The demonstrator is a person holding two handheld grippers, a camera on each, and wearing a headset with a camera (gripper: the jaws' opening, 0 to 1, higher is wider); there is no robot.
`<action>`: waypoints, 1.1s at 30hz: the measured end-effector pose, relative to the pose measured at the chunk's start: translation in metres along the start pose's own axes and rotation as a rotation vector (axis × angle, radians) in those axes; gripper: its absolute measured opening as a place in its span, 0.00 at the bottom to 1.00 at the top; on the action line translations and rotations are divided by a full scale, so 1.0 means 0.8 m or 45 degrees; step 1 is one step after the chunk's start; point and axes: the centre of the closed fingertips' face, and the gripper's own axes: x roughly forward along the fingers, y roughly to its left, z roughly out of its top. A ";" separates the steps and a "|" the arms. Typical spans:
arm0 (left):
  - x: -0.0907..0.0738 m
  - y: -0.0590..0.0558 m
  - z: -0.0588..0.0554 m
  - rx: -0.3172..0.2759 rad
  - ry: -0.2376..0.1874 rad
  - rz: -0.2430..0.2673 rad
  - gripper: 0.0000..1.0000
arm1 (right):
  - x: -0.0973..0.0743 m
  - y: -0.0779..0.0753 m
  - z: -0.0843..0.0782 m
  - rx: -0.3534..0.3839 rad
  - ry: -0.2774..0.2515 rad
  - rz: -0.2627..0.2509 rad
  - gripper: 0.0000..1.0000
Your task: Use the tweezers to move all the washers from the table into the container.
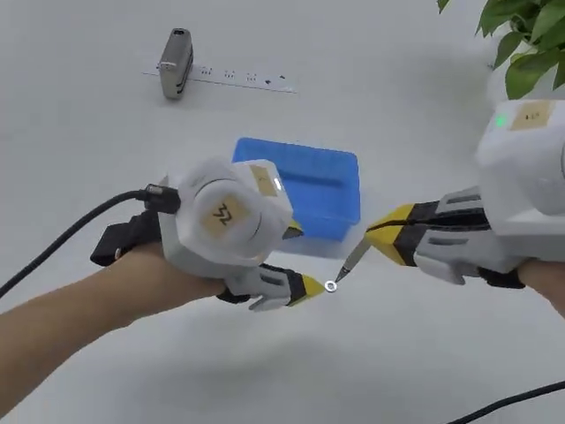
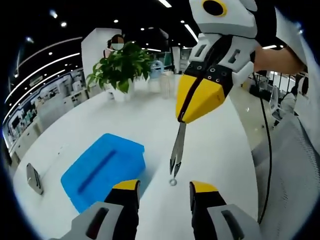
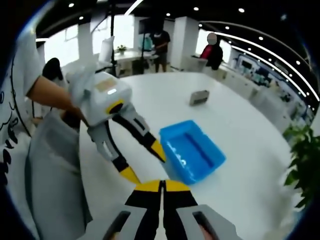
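Blue container (image 1: 322, 185) one, washer (image 1: 330, 285) one, tweezers (image 1: 355, 259) one

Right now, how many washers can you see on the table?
1. The washer lies on the white table, close to the tip of the tweezers, on the near side of the blue container. More washers may be hidden inside the container.

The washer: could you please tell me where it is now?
In the head view, near centre, the washer lies on the table at the tip of the tweezers, just in front of the blue container.
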 end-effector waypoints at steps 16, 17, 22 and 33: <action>0.030 -0.003 0.005 0.101 0.009 -0.106 0.32 | 0.015 -0.001 -0.003 0.044 0.004 0.020 0.00; 0.032 -0.004 0.005 0.115 0.010 -0.113 0.31 | 0.016 -0.001 -0.003 0.043 0.003 0.022 0.00; 0.039 -0.006 0.012 0.183 -0.003 -0.163 0.28 | 0.017 0.000 -0.003 0.016 0.003 0.030 0.00; 0.048 -0.022 0.007 0.320 -0.005 -0.313 0.10 | 0.017 0.003 -0.004 0.035 -0.008 0.041 0.00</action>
